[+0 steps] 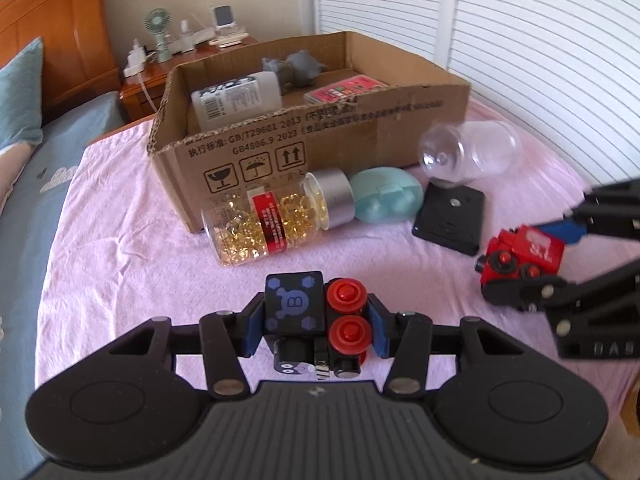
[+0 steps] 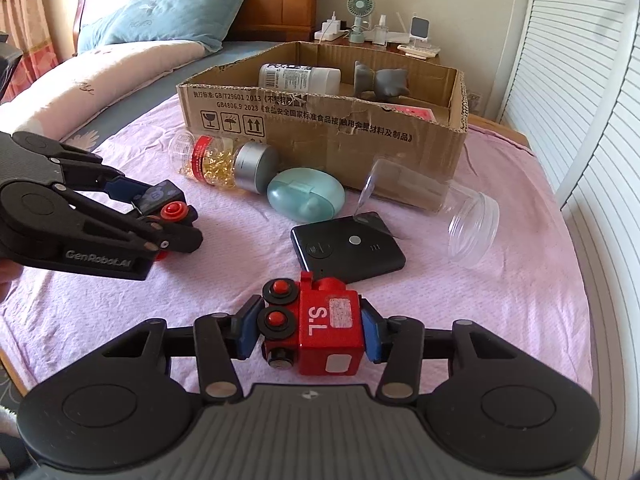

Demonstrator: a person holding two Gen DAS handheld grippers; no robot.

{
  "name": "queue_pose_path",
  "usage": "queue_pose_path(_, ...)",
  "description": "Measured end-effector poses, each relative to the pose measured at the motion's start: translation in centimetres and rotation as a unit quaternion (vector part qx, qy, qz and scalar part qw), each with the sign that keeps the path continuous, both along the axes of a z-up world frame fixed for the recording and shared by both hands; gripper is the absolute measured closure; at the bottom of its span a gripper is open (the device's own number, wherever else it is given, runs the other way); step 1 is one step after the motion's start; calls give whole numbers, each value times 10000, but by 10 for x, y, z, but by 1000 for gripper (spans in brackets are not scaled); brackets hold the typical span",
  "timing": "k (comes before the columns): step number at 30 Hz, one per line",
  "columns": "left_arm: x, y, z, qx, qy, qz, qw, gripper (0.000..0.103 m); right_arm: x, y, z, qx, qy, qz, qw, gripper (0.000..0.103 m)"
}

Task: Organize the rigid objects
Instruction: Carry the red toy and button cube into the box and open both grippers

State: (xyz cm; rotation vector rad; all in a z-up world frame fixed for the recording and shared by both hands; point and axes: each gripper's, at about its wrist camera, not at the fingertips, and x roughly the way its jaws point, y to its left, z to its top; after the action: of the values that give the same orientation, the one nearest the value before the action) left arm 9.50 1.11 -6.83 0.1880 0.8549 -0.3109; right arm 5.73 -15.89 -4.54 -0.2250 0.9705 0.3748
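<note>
While both point toward the cardboard box (image 1: 308,120), left tongs (image 1: 316,326) clamp a black toy train (image 1: 308,316), right tongs (image 2: 310,334) a red toy train (image 2: 320,332).

Blue pillow (image 2: 168,16), green desk fan (image 2: 359,10)

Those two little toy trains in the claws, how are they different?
The left gripper holds a black train with a blue "B" emblem; the right gripper holds a red train marked "S.L". The black one's wheels face right, the red one's left. Both have red-hubbed wheels and are clamped just over the pink blanket.
</note>
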Motion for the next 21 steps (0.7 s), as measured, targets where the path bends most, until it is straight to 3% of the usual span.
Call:
queue_pose_path(12, -8, 7, 31, -72, 10, -352, 9994, 53, 5, -14, 30, 143, -24, 75, 9999, 49)
queue_pose_path(21, -2, 15, 54, -162, -186, -263, 9994, 53, 59, -13, 89, 323, -670, 200, 9970, 49)
